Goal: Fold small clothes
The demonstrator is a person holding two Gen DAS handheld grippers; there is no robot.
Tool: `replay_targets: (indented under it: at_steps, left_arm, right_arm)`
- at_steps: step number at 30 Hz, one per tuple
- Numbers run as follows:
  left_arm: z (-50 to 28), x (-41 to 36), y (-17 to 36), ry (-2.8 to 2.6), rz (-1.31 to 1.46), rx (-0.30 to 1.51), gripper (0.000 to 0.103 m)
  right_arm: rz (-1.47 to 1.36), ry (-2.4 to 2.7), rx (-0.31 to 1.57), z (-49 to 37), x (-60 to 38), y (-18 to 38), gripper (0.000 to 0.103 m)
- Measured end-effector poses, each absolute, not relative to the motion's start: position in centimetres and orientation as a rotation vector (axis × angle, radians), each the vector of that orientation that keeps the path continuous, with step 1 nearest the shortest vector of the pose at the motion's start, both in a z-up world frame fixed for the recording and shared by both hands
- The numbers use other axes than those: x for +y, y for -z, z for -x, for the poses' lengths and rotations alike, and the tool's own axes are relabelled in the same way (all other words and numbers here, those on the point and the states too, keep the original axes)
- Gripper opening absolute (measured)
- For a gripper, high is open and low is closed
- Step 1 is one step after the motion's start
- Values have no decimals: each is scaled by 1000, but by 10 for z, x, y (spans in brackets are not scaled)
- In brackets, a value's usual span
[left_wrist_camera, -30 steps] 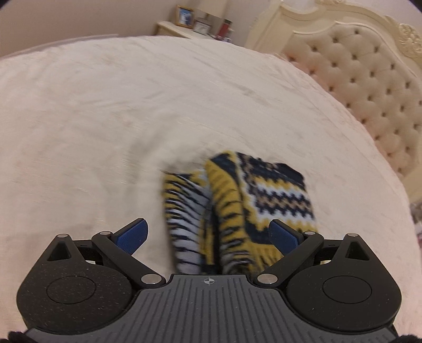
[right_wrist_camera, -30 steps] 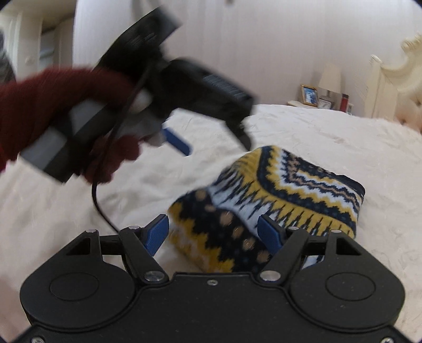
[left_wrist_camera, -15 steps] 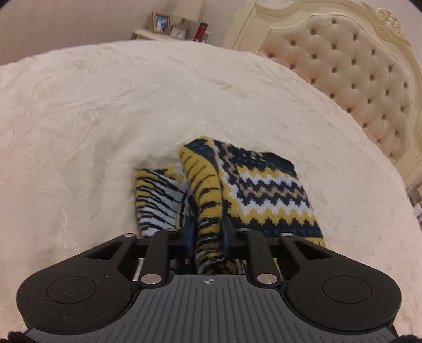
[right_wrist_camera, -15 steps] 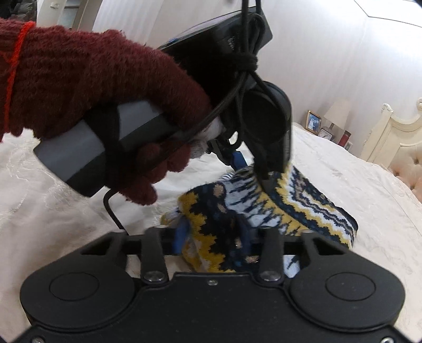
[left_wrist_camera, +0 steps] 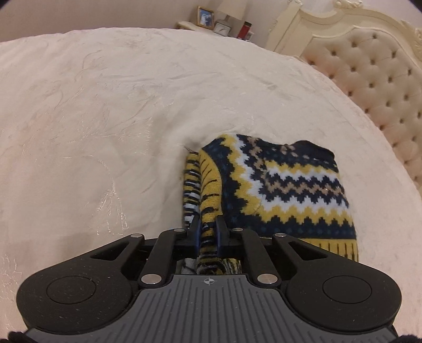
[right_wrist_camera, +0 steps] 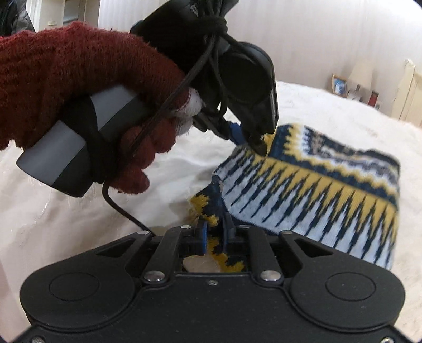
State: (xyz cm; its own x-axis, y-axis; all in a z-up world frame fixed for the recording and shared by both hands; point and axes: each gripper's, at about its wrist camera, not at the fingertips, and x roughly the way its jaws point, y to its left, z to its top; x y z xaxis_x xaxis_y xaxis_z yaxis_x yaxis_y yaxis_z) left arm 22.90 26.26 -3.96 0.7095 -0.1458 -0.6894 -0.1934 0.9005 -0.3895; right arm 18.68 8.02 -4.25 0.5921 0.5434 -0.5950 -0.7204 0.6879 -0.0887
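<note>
A small knitted sweater (left_wrist_camera: 284, 190), navy, yellow and white in zigzag bands, lies bunched on the cream bedspread (left_wrist_camera: 105, 118). My left gripper (left_wrist_camera: 208, 233) pinches a raised fold of its yellow striped edge, and its jaws are still closing on the knit. In the right wrist view the sweater (right_wrist_camera: 316, 195) shows its pale inner side. My right gripper (right_wrist_camera: 215, 233) holds a navy and yellow corner between its pads, its jaws opening slightly. A hand in a dark red glove (right_wrist_camera: 79, 79) holds the left gripper (right_wrist_camera: 250, 142), whose tips sit on the sweater's far edge.
A tufted cream headboard (left_wrist_camera: 374, 79) borders the bed on the right. A nightstand (left_wrist_camera: 219, 23) with a photo frame, a lamp and a red item stands beyond the bed's far corner. A black cable (right_wrist_camera: 124, 211) hangs from the left gripper's handle.
Both grippers dropped onto the sweater and went from wide open to closed on its near edge. The sweater's edge is now gathered and lifted into folds.
</note>
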Motion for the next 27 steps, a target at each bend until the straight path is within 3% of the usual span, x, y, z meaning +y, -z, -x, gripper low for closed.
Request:
replay_targets:
  at_steps: [1,2,4,5,7,9,11,17,27]
  left_arm:
    - [-230,263,38,-27,459,789,15]
    - [-231,262,37,-28,452,789,18]
    - [-229,263,37,-46,446,781,38]
    - [-229,264,38,-50,446,785,43]
    - [-227,270,39,-57,477,787,58]
    - [-227,278,40,-57,534,783,67]
    - [-226,283,39,-49,566,776,69]
    - [-218,275,31,-5,546,777,77]
    - [-200,254,36,72,545,872,80]
  right_arm:
    - [314,-753,565,-188,76,41,28]
    - [285,-760,569,-188,71,39,39]
    - [226,-768,571,-182,60,35,58]
    - [203,-767,571,-180,54,33,64]
    - [155,-747,579,-175,45,29,65]
    - [98,-722,590,-165,34,25,69]
    - [19,-699,600,-158,19,23,79]
    - [-223,-600,646,-172,-27,24,88]
    - [-491,-522,699,-197,-75,19,89]
